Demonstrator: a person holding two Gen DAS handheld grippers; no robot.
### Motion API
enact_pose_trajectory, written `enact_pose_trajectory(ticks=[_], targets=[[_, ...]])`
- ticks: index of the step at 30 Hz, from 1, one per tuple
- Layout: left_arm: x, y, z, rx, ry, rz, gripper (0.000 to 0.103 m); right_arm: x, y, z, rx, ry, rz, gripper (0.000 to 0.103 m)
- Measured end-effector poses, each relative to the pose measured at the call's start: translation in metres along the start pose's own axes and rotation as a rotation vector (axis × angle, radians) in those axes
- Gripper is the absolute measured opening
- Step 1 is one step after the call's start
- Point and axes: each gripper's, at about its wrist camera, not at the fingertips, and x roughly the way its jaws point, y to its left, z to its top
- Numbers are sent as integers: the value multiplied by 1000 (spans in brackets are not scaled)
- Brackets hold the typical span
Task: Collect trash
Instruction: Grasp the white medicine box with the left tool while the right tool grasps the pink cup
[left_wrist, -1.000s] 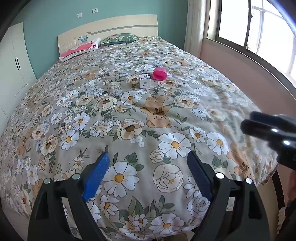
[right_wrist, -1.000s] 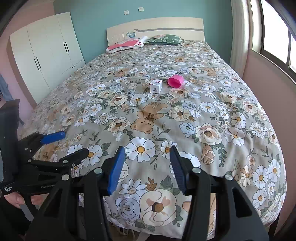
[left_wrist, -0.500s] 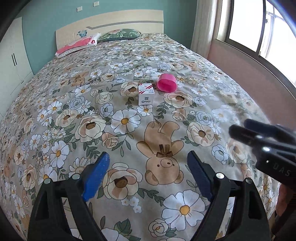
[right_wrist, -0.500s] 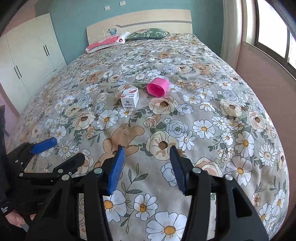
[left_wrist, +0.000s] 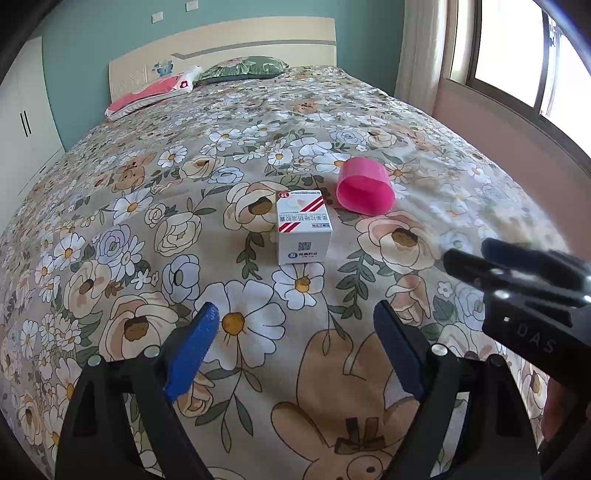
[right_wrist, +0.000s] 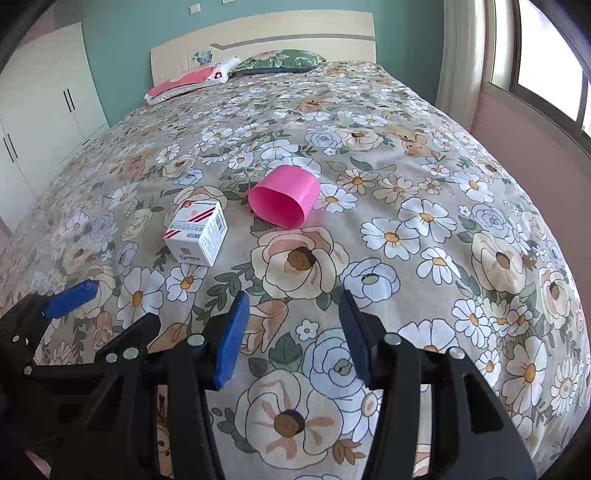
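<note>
Right, we line the left tool (left_wrist: 295, 332), wide and empty, square on the white medicine box (left_wrist: 303, 227) just ahead on the bed (left_wrist: 110, 221). Right tool (right_wrist: 293, 332), half-spread and empty, sits short of the tipped pink cup (right_wrist: 284, 199); we come in across its wall.

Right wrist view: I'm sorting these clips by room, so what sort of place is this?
A bedroom, most likely: a large bed under a floral cover, pillows against a headboard, and a white wardrobe beside it.
</note>
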Motion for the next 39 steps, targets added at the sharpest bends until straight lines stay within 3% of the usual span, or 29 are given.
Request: enact_pose_trajectory(ticks=[7, 15, 24, 26, 27, 30, 33, 35, 39], targets=[[33, 0, 18, -18, -17, -39, 87, 39, -6, 20, 17, 7, 13, 52], [70, 3, 34, -52, -17, -15, 87, 87, -7, 45, 13, 44, -15, 52], [97, 22, 46, -179, 2, -16, 87, 116, -11, 67, 76, 25, -26, 52], [100, 24, 49, -195, -8, -13, 83, 120, -15, 71, 116, 24, -19, 52], [101, 25, 51, -199, -14, -11, 76, 122, -17, 72, 135, 24, -16, 50], [107, 27, 53, -205, 6, -6, 66, 128, -19, 75, 157, 37, -14, 39], [110, 29, 55, -205, 13, -5, 46, 133, -20, 75, 175, 47, -24, 29], [110, 31, 55, -206, 18, -14, 46, 134, -20, 76, 168, 54, -32, 19], [104, 37, 51, -206, 23, -26, 45, 130, -18, 78, 157, 52, -38, 11]])
